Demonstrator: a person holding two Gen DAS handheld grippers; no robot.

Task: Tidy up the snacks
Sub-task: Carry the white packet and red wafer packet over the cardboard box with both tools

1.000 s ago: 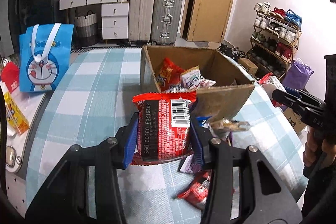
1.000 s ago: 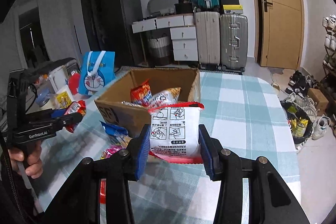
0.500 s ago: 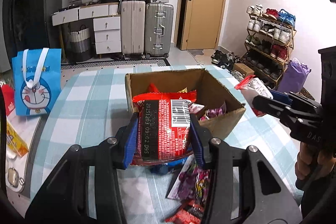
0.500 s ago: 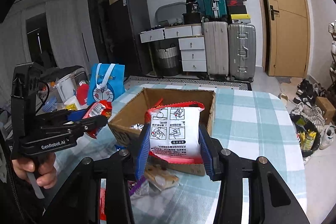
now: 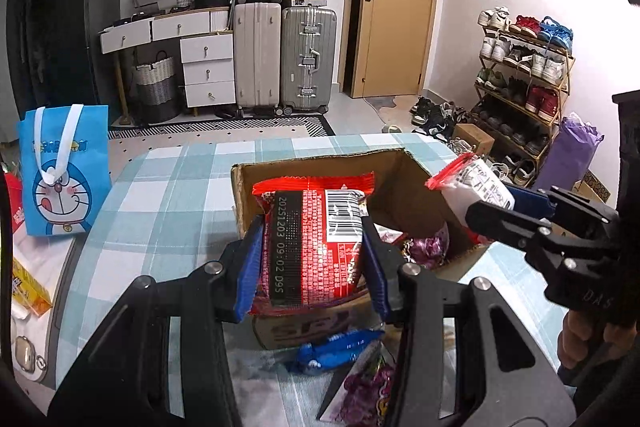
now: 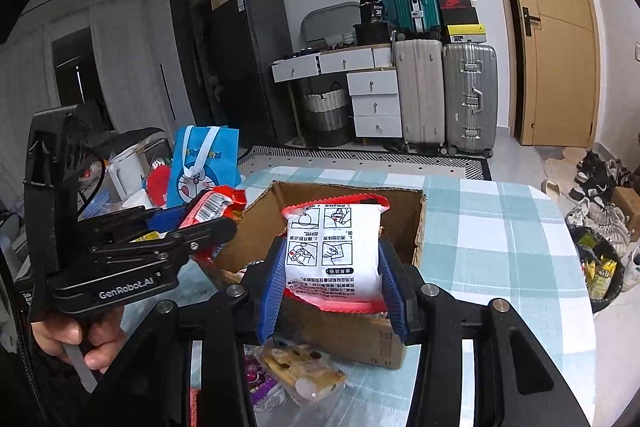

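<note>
the left gripper is clamped on a red snack packet, its blue pads pressing the packet's two side edges; the packet stands upright with barcode and date print facing the camera, held over the near wall of the cardboard box. the right gripper is likewise clamped on a white snack packet with a red crimped top and small instruction drawings, held upright over the box's near edge. in the left wrist view the right gripper enters from 3 o'clock, with its white packet poking toward the box's right rim; in the right wrist view the left gripper comes in from 9 o'clock with the red packet's end showing past its fingers, beside the box's left wall. the box sits open on a table covered in a teal-and-white checked cloth, and inside it lie purple and red wrappers. on the cloth at 6 o'clock from the left gripper, just in front of the box, lie a blue packet and a purple packet; the right wrist view shows a tan cookie packet in that same spot. at 9 o'clock of the left wrist view a blue cartoon tote bag stands at the table's edge. at 12 o'clock, against the far wall, stand suitcases, and at 2 o'clock a shoe rack.
</note>
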